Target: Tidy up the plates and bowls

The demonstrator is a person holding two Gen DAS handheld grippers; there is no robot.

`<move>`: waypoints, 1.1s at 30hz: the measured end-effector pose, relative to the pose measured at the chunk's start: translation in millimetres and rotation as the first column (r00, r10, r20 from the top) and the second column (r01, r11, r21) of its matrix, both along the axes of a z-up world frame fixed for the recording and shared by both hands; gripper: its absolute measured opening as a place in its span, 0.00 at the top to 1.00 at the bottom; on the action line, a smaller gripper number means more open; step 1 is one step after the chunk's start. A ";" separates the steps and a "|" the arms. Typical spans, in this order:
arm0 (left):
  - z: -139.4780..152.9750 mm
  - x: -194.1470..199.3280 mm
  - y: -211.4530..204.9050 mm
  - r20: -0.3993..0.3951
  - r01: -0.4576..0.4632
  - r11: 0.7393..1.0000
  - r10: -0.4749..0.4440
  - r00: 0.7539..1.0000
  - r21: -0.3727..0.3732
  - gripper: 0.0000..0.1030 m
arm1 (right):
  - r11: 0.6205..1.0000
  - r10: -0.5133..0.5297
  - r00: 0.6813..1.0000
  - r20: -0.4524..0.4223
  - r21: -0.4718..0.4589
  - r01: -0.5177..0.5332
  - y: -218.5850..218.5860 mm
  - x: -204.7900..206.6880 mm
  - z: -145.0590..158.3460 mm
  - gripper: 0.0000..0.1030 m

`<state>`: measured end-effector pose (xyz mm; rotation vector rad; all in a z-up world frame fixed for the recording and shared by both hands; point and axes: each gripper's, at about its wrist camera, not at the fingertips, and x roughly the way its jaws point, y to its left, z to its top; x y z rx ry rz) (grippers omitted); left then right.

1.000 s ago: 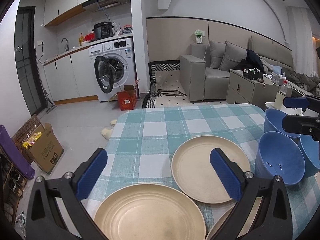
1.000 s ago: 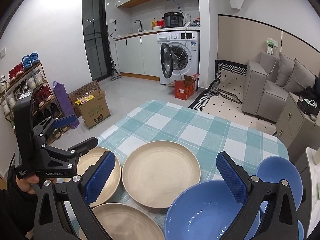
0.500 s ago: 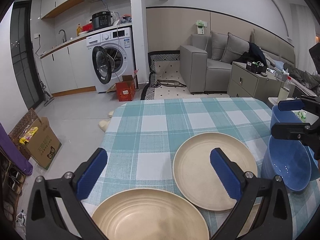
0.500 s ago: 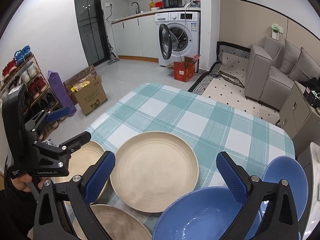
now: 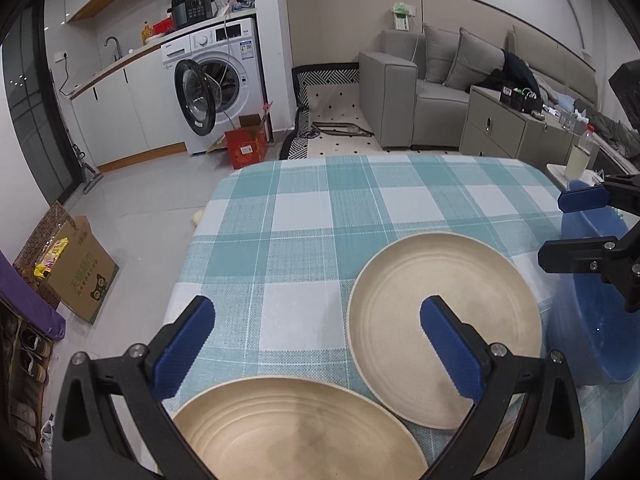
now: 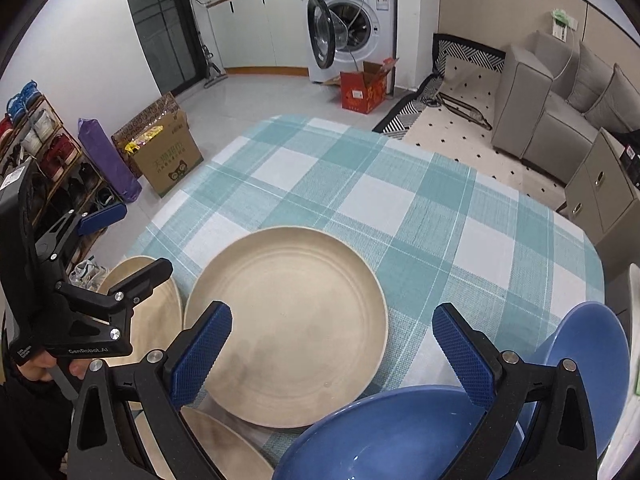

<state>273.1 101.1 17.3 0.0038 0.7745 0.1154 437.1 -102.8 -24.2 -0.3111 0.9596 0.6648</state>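
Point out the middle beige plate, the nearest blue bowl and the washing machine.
Middle beige plate (image 6: 286,328): right wrist view, on its flat centre.
Nearest blue bowl (image 6: 384,436): right wrist view, on its inner wall.
Washing machine (image 5: 216,84): left wrist view, beside its open door, on the drum opening.

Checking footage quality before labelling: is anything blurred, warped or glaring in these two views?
Left wrist view: strong fisheye bending, dark corners, and the blue bowl at the right edge looks smeared. Right wrist view: same warping, the near blue bowl carries soft light reflections, and the middle plate is sharp.
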 end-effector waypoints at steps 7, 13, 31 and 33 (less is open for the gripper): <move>-15.6 13.1 -2.6 -0.059 0.016 1.000 -0.016 0.998 -0.006 0.00 | 0.999 -0.015 0.998 -0.068 -0.037 0.013 5.7 16.8 -18.4 0.01; -25.9 21.6 -6.2 -0.100 0.032 1.000 -0.031 0.995 -0.001 0.00 | 0.995 -0.025 0.994 -0.105 -0.101 0.014 11.2 29.2 -35.7 0.01; -48.4 32.8 -13.9 -0.186 0.076 0.997 -0.075 0.980 -0.002 0.00 | 0.981 -0.065 0.960 -0.271 -0.195 0.012 22.1 51.6 -76.3 0.17; -50.7 33.5 -14.9 -0.196 0.080 0.997 -0.079 0.977 -0.006 0.00 | 0.980 -0.067 0.955 -0.289 -0.201 0.008 22.8 52.7 -80.4 0.19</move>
